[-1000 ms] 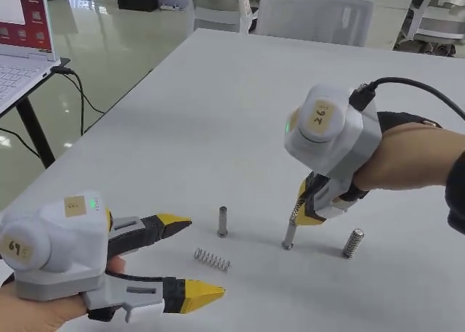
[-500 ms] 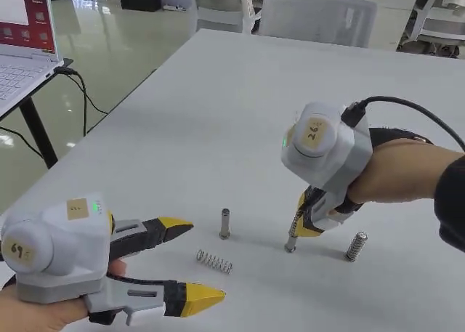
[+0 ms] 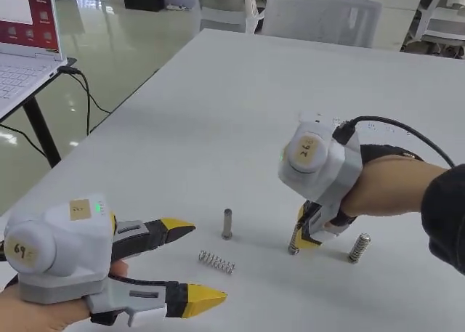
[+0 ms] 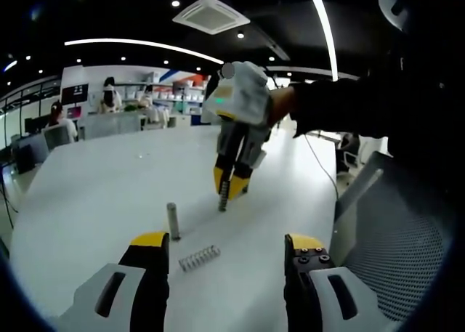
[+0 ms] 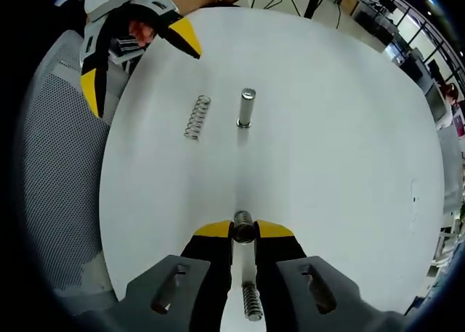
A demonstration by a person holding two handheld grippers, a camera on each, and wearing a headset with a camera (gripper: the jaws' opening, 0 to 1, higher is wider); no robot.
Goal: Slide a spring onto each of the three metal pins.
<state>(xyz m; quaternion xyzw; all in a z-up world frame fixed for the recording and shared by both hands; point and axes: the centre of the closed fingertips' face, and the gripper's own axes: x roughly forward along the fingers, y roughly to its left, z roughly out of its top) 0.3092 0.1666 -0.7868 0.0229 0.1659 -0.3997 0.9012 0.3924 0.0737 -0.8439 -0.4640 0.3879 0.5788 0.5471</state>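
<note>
Three metal pins stand on the white table (image 3: pixel 218 107). The left pin (image 3: pixel 227 224) (image 5: pixel 246 108) (image 4: pixel 173 221) is bare. A loose spring (image 3: pixel 215 261) (image 5: pixel 196 117) (image 4: pixel 199 257) lies flat just in front of it. My right gripper (image 3: pixel 304 235) (image 5: pixel 243 234) points down over the middle pin (image 3: pixel 293 246), shut on a spring (image 5: pixel 244 225) threaded over it. The right pin (image 3: pixel 357 248) wears a spring. My left gripper (image 3: pixel 196 263) (image 4: pixel 225 252) hovers open at the near left, a short way from the loose spring, with nothing between its jaws.
A laptop (image 3: pixel 22 34) sits on a stand at the far left, beyond the table edge. Grey chairs (image 3: pixel 320 16) stand at the table's far end. A black cable (image 3: pixel 407 128) trails from the right gripper.
My right gripper has come down lower over the middle pin, taking the spring down with it. The left gripper has hardly moved.
</note>
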